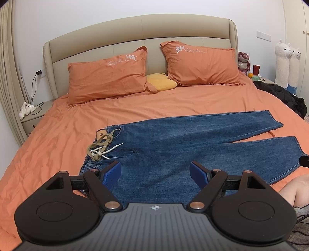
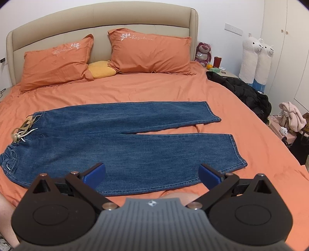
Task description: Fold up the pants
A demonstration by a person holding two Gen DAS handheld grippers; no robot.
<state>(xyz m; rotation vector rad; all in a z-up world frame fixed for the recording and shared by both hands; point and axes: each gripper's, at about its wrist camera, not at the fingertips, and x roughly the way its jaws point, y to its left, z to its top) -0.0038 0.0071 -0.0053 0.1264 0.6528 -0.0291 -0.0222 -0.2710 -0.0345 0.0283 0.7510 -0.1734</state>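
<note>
We find the jeans (image 2: 119, 139) spread flat on the bed (image 2: 241, 135), legs apart — no fold made yet. The left hand-held gripper (image 1: 155, 173) and right hand-held gripper (image 2: 152, 174) hover released, grasping nothing — all folding remains.

Beige padded headboard (image 1: 139, 29) against white wall (image 1: 58, 17), nightstand (image 1: 32, 119) beside.

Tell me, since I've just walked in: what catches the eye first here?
The jeans lie flat across the orange bed, legs apart, waistband to the left. Both grippers, left and right, hover open over the near edge. Two orange pillows lean on the headboard.
</note>
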